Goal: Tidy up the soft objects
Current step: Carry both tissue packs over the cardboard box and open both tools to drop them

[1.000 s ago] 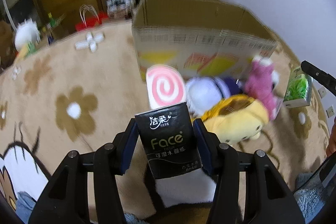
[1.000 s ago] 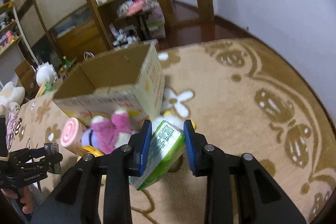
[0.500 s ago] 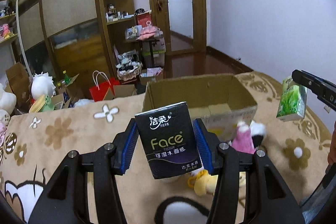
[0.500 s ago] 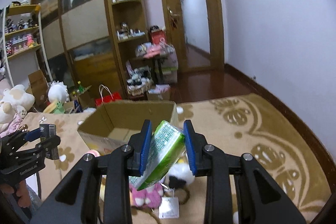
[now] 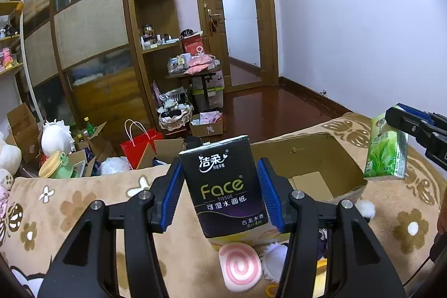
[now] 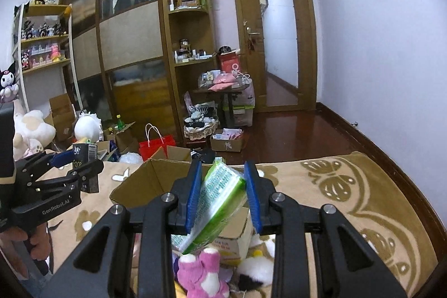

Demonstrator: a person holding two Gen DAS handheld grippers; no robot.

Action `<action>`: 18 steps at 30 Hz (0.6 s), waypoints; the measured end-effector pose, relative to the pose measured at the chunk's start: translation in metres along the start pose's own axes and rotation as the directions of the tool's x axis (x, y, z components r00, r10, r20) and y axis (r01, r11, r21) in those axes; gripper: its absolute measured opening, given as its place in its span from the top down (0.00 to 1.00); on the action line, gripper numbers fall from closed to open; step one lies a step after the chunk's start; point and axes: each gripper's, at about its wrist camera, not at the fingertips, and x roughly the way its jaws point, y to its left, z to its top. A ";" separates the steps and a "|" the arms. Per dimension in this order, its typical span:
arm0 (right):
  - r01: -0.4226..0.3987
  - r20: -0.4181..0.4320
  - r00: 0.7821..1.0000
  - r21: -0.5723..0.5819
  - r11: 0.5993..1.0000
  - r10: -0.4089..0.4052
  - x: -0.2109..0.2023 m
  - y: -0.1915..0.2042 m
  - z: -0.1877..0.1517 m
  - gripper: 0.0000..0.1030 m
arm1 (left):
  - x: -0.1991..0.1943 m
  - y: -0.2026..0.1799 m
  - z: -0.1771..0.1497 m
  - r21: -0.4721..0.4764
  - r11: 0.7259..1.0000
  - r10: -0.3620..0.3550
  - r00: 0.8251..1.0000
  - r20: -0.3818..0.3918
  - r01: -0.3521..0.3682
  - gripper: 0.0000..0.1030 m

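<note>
Left tongs point(image 5: 220, 196) clamped on our black tissue pack point(image 5: 225, 186), right tongs point(image 6: 223, 193) clamped on tilted green tissue pack point(image 6: 216, 203). We hold both above the open cardboard box point(image 5: 315, 158); plush toys point(image 6: 201, 275) near it on rug point(image 6: 349, 186).

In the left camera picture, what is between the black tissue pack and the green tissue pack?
In the left wrist view, the open cardboard box lies between the black tissue pack and the green tissue pack, lower than both.
</note>
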 end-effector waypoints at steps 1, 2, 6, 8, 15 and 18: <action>-0.002 -0.004 1.000 -0.002 1.000 0.002 0.005 0.000 0.000 0.69 | 0.005 0.001 0.000 -0.003 1.000 -0.004 1.000 -0.003 0.004 0.49; -0.003 -0.009 1.000 -0.006 1.000 0.002 0.012 0.000 0.000 0.69 | 0.010 0.002 0.000 -0.004 1.000 -0.007 1.000 -0.006 0.007 0.49; -0.012 -0.021 1.000 -0.003 1.000 0.012 0.033 -0.004 -0.002 0.69 | 0.026 0.000 -0.001 0.013 1.000 -0.009 1.000 -0.017 0.009 0.49; -0.021 -0.027 0.999 -0.002 1.000 0.021 0.041 -0.002 -0.003 0.69 | 0.034 -0.002 -0.002 0.021 1.000 -0.013 1.000 -0.025 0.013 0.49; -0.067 -0.064 0.996 -0.002 0.998 0.067 0.064 0.001 -0.012 0.69 | 0.052 -0.011 -0.009 0.041 0.999 -0.023 0.999 -0.047 0.024 0.49; -0.083 -0.072 0.994 -0.003 0.997 0.082 0.069 0.001 -0.012 0.68 | 0.060 -0.013 -0.011 0.038 0.999 -0.031 0.997 -0.064 0.033 0.49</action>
